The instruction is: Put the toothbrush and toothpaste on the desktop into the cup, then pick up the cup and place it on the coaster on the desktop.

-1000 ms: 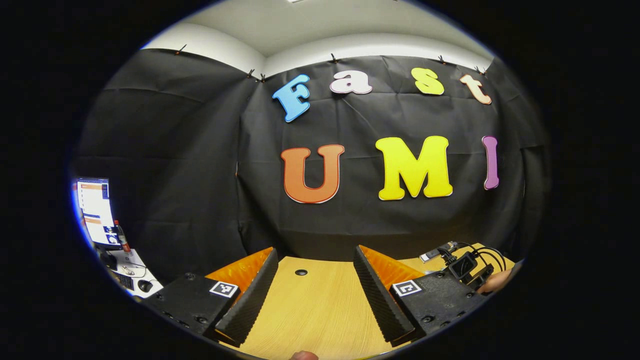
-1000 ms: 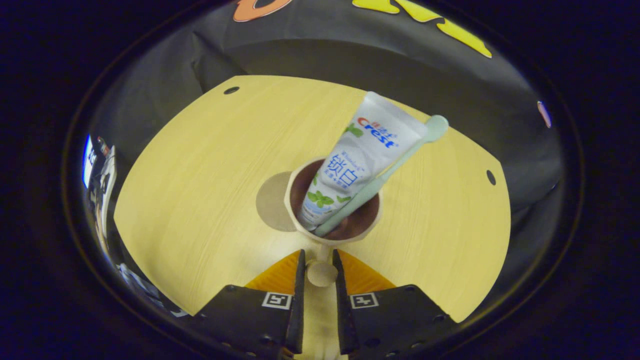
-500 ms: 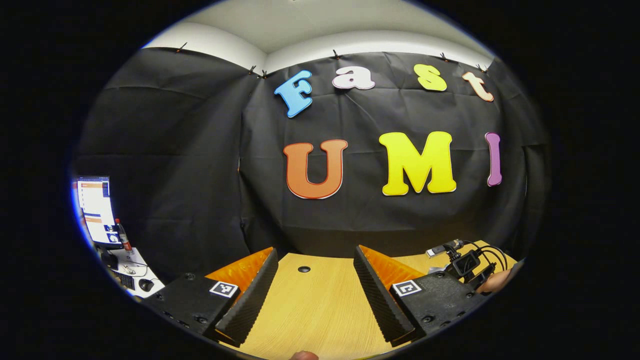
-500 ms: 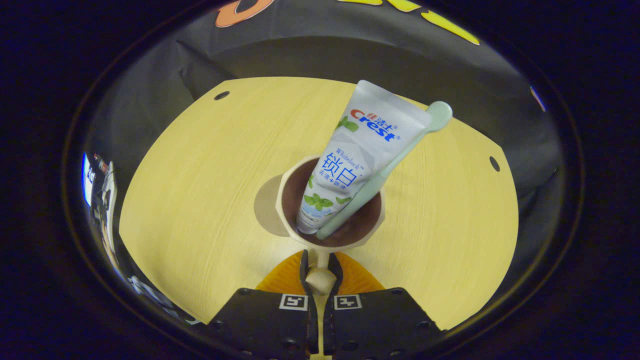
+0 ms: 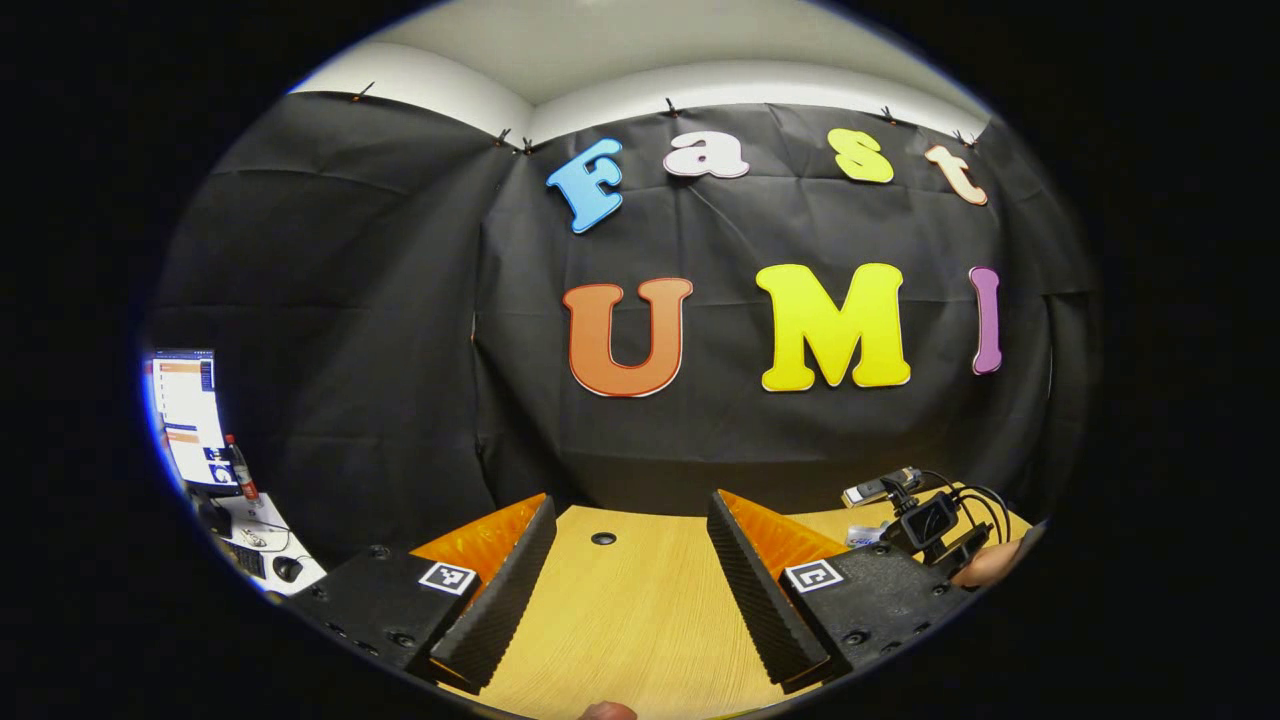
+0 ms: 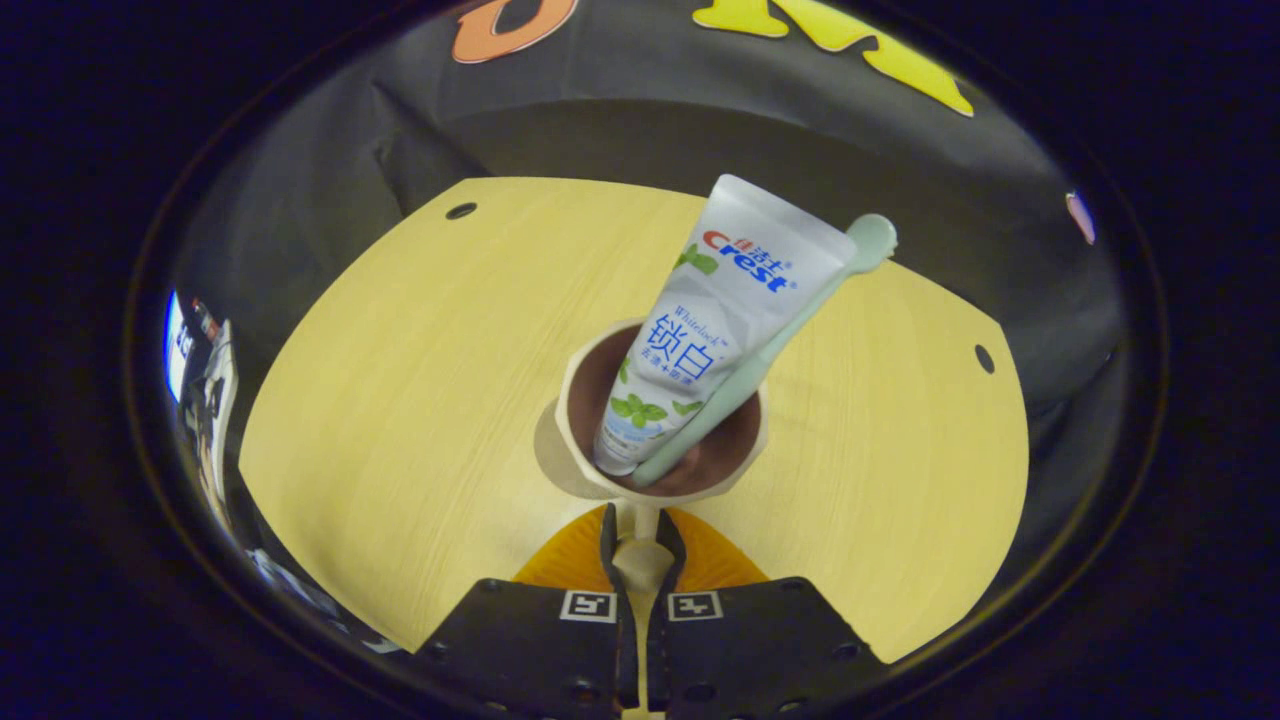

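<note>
In the left gripper view, the left gripper [image 5: 630, 570] is hanging with its 2 fingers spread wide over bare tabletop [image 5: 620, 620]. In the right gripper view, the coaster [image 6: 548, 452] is peeking out at the cup's left. The right gripper [image 6: 640, 560] is pinching the cup [image 6: 585, 470] by its handle, mid-tabletop, well inside every edge. The toothpaste [image 6: 720, 310] and toothbrush [image 6: 790, 330] are leaning inside it, tilting right.

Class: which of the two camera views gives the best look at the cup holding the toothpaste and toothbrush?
The right gripper view: it looks down into the cup, with the toothpaste and toothbrush leaning inside, and the right hand-held gripper clamped on its handle. The left gripper view faces the wall and bare desktop.
</note>
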